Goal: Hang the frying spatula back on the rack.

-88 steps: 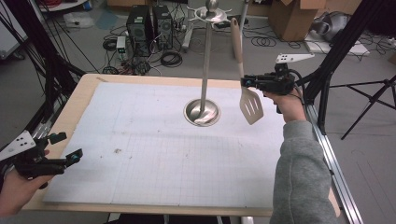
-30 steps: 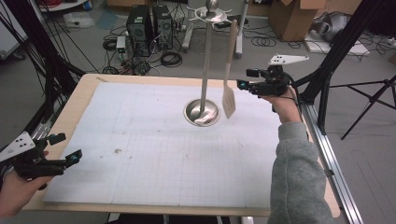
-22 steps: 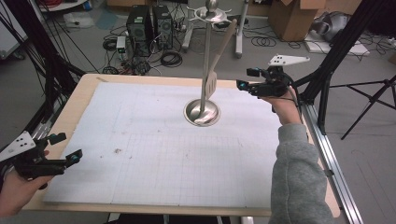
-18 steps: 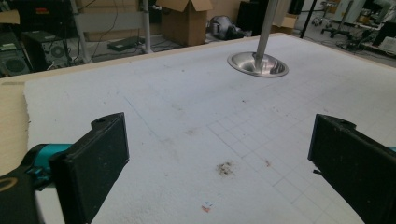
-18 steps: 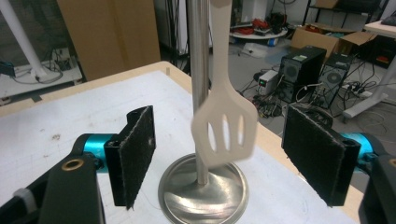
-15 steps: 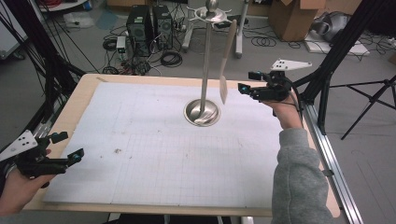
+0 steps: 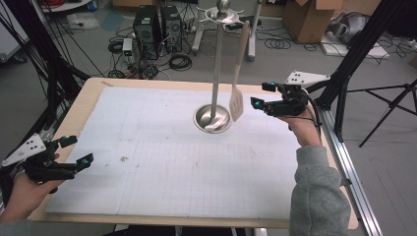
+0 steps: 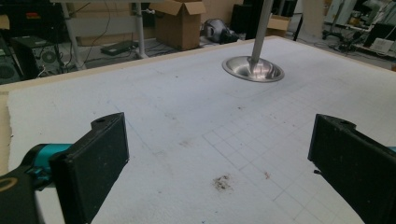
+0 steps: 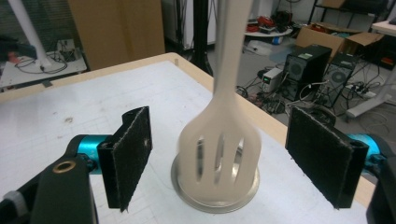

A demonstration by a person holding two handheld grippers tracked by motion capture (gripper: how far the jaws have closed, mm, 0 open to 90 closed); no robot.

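Spatula [image 7: 236, 104] hangs free on stand [image 7: 216, 69], so right gripper [image 7: 261, 96] jaws have just opened apart; left gripper [image 7: 74, 153] idles near-left, jaws apart.

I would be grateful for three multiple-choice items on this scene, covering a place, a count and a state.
1. Where is the spatula?
A. flat on the mat
B. hanging from the stand
C. clamped in the left gripper

2. How many slots pierce its blade?
A. three
B. one
C. six

3. How does the right gripper stand?
A. shut on the pole
B. shut on nothing
C. open, pads clear of the blade

Key: B, its handle hangs from the stand's top ring; A, the right gripper view shows three slots; C, gaps show on both sides of the blade.
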